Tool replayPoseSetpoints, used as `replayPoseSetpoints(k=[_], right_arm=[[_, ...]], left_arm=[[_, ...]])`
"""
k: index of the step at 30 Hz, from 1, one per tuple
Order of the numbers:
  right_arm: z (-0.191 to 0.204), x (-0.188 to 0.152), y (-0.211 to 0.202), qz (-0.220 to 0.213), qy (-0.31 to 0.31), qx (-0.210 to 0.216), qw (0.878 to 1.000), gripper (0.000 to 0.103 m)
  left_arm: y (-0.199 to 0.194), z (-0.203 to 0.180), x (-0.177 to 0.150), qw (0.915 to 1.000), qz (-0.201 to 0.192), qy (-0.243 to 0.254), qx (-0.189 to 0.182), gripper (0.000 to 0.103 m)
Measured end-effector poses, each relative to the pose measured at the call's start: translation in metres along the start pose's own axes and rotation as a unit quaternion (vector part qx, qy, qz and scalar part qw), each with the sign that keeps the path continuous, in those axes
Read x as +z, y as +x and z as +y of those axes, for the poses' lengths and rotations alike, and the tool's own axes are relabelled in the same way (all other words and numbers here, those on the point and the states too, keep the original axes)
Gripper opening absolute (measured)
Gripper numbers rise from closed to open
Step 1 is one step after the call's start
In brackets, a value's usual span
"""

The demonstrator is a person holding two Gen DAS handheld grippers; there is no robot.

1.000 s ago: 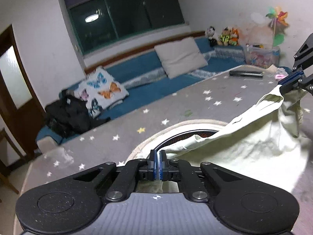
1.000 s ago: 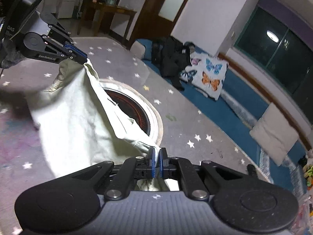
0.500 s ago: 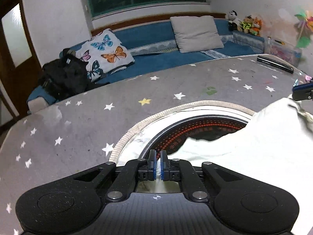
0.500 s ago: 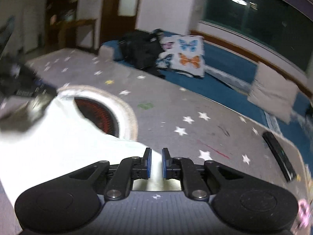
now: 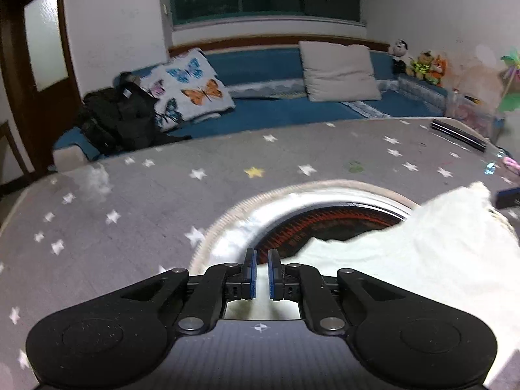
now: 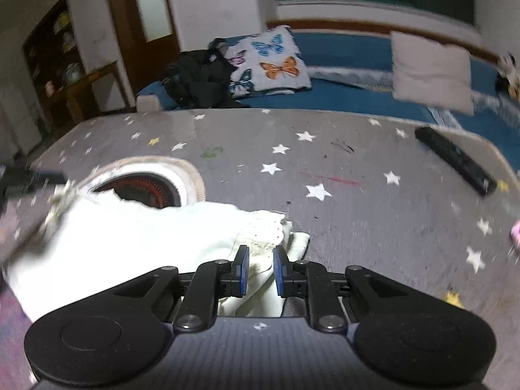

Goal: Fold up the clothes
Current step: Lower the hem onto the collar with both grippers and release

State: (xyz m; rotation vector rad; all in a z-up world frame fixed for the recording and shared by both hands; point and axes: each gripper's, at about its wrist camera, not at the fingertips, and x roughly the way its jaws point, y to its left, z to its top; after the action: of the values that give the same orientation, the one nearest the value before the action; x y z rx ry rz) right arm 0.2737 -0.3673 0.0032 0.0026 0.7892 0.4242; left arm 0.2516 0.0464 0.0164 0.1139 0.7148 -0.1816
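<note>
Pale garment (image 6: 136, 237) is down on the starred tabletop (image 6: 357, 175), lying partly over the round heater opening (image 6: 149, 183) in the middle.

Right claw (image 6: 261, 271): jaws opening, a narrow gap, a bunched lace-edged corner of cloth sits between the pads but I don't see them pressing it. Left claw (image 5: 262, 274): narrow gap, pads just apart, cloth edge below and behind them; looks released, not gripped.

Risks I see from here:
- The corner at the right claw is crumpled, not flat. If I pull away like this, the fold probably sets lumpy.
- Cloth between the right pads could snag on withdrawal and drag the layer out of line.
- The part spanning the heater opening has no support, so it could sag in and skew the fold.
- Frames are blurred, so I can't confirm the far edges line up.
</note>
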Motion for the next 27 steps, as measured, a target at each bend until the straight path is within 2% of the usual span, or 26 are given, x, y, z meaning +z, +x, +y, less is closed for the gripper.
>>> replayPoseSetpoints(k=[5,9,13,16,19,27], right_arm=[[-0.008,0.002,0.015,-0.007,0.045,0.011,0.999,0.016],[-0.002,-0.003,0.026,0.011,0.019,-0.03,0.999,0.016],[-0.001,0.0,0.015,-0.012,0.011,-0.049,0.999,0.016],[0.005,0.007,0.007,-0.032,0.011,-0.034,0.999,0.016],[0.021,0.012,0.013,-0.029,-0.004,-0.002,1.0,0.016],[0.032,0.009,0.053,0.01,-0.006,0.016,1.0,0.015]], left_arm=[[0.015,-0.003,-0.013,0.9996,0.027,0.002,0.001,0.008],[0.023,0.006,-0.018,0.9992,0.037,-0.012,0.009,0.008],[0.018,0.005,-0.015,0.9996,0.025,-0.013,0.006,0.008],[0.019,-0.001,-0.01,0.9998,0.019,-0.01,-0.003,0.008],[0.025,-0.008,-0.004,0.9997,0.019,-0.003,-0.011,0.008],[0.046,0.0,-0.006,0.9991,0.039,-0.018,0.005,0.009]])
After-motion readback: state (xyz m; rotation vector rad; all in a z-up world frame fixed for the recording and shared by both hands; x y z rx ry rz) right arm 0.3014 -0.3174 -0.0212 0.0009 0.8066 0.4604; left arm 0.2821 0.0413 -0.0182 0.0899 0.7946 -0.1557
